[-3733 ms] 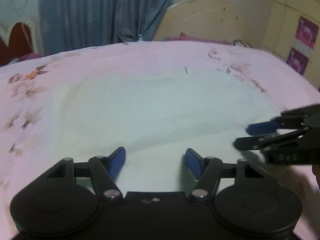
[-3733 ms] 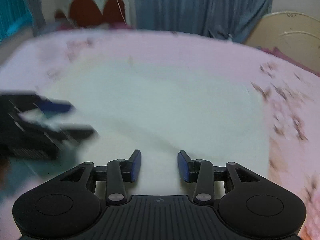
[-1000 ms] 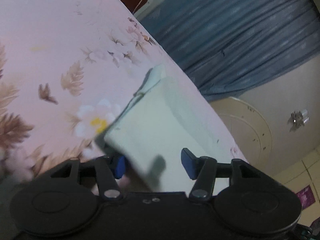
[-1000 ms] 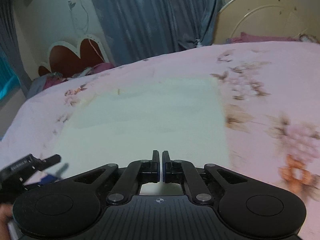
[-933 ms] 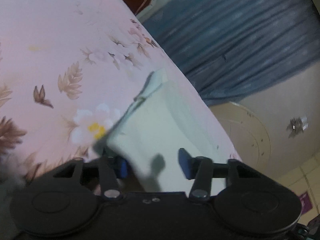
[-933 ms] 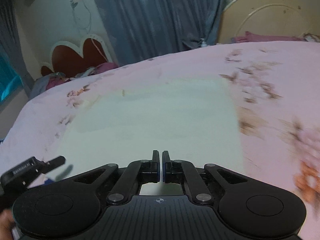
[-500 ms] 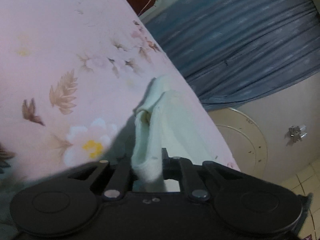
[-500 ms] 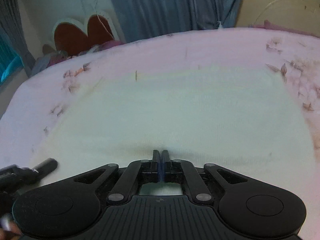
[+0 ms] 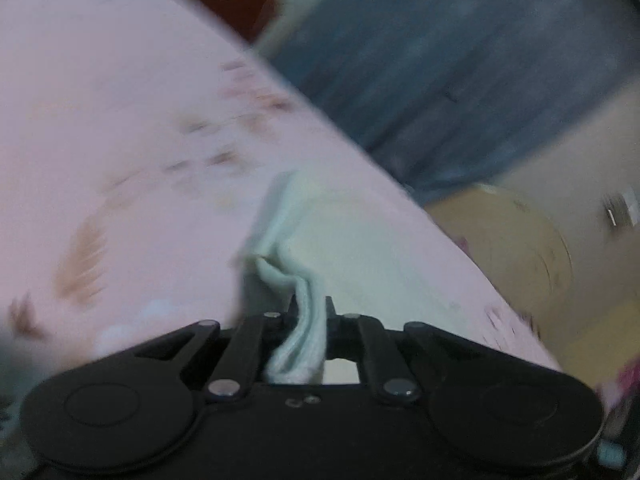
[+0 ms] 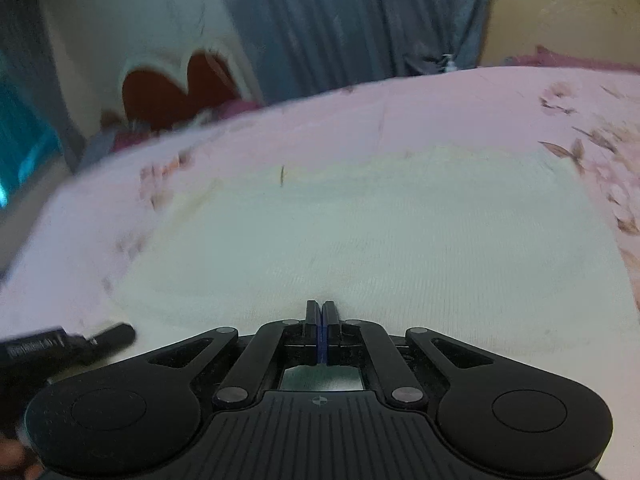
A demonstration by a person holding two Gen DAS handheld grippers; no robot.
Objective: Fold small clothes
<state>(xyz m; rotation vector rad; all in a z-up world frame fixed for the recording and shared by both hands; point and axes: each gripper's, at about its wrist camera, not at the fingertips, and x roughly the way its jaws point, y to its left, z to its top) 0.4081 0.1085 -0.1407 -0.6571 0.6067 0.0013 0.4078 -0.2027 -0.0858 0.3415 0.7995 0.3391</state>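
Note:
A pale mint cloth (image 10: 400, 232) lies spread flat on the pink flowered bed sheet (image 10: 352, 120). In the left wrist view, my left gripper (image 9: 310, 308) has its jaws closing on a bunched corner of the cloth (image 9: 360, 248); the pads press the fold, which is lifted off the sheet (image 9: 100, 120). My right gripper (image 10: 322, 308) is shut, its tips at a small pucker on the cloth's near edge. I cannot tell whether fabric is pinched there. A finger of the left gripper (image 10: 116, 334) shows at the lower left of the right wrist view.
Beyond the bed stand a heart-shaped red headboard (image 10: 176, 88), blue curtains (image 10: 340, 20) and a round cream panel (image 10: 568, 12). The bed's far edge runs just past the cloth. A hand shows at the bottom left corner.
My left gripper closed on the cloth's corner and lifted it, bunching the fabric into a fold. My right gripper stayed shut and moved down onto the cloth's near edge.

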